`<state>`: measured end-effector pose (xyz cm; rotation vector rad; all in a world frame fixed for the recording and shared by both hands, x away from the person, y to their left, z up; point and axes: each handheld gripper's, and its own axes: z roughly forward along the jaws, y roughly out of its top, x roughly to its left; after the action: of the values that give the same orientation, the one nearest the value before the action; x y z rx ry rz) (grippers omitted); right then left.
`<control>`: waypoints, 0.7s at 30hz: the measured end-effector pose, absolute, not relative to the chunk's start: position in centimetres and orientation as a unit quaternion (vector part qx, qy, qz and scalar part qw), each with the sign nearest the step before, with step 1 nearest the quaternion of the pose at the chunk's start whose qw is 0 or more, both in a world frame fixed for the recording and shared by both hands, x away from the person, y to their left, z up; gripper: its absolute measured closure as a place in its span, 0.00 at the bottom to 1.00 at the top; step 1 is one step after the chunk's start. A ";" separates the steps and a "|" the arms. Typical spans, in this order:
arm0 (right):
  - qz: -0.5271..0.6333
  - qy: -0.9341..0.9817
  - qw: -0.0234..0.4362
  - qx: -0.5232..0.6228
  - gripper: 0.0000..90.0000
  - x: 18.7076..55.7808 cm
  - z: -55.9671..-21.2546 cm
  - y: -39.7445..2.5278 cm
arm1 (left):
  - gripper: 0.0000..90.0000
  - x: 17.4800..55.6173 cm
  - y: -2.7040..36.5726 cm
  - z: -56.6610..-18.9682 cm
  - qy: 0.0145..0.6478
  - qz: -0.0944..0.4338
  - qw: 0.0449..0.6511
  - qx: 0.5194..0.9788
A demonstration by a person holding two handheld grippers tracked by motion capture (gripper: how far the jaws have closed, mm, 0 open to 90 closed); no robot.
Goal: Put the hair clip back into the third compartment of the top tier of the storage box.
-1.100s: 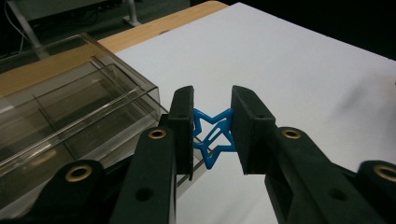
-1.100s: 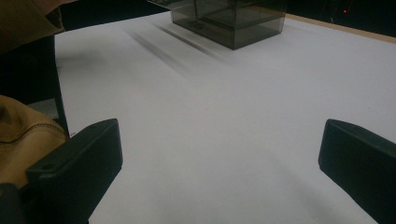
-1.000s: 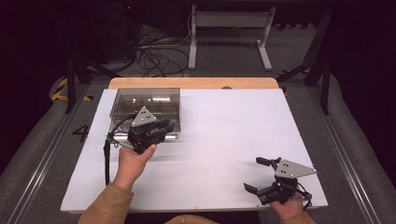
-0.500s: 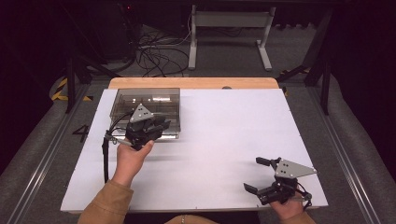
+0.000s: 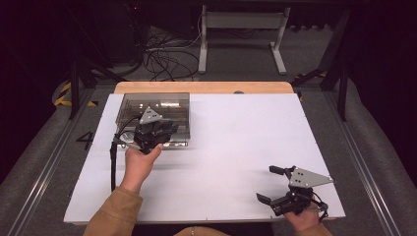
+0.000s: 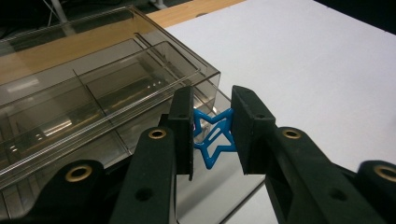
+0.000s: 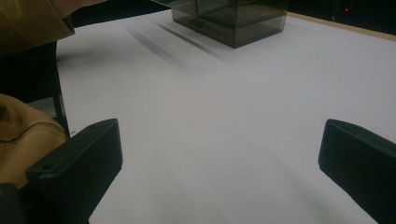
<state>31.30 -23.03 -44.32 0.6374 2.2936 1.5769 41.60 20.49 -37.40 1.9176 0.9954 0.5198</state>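
Your right gripper (image 5: 275, 189) rests at the table's (image 5: 236, 147) five o'clock with its jaws spread wide on nothing, while farther off at ten o'clock your left gripper (image 6: 212, 135) pinches a blue star-shaped clip (image 6: 212, 136) over the smoky clear divided box's (image 5: 155, 105) near corner.

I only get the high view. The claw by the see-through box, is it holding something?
Observer: Yes. The left claw pinches a blue star-shaped clip between its jaws.
Child: Is it inside the box yet?
Observer: No, it hangs at the corner of the clear box, outside the wall.
Child: What's in the box?
Observer: Dividers split it into compartments; those I can see look empty.
Child: And the other claw?
Observer: The right claw is wide open over the bare white table.
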 end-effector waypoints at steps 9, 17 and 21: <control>0.547 0.795 0.142 0.221 0.00 31.3 -44.3 -23.1 | 0.79 41.9 20.5 -37.6 0.408 0.208 0.442 0.771; 0.547 0.795 0.142 0.221 0.00 31.3 -44.3 -23.1 | 0.79 41.9 20.4 -37.6 0.405 0.208 0.441 0.774; 0.547 0.795 0.141 0.222 0.00 31.3 -44.3 -23.1 | 0.79 41.9 20.4 -37.6 0.404 0.206 0.439 0.775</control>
<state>31.29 -23.07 -44.32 0.6395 2.2937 1.5800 41.86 20.43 -37.65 1.9269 1.0045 0.5129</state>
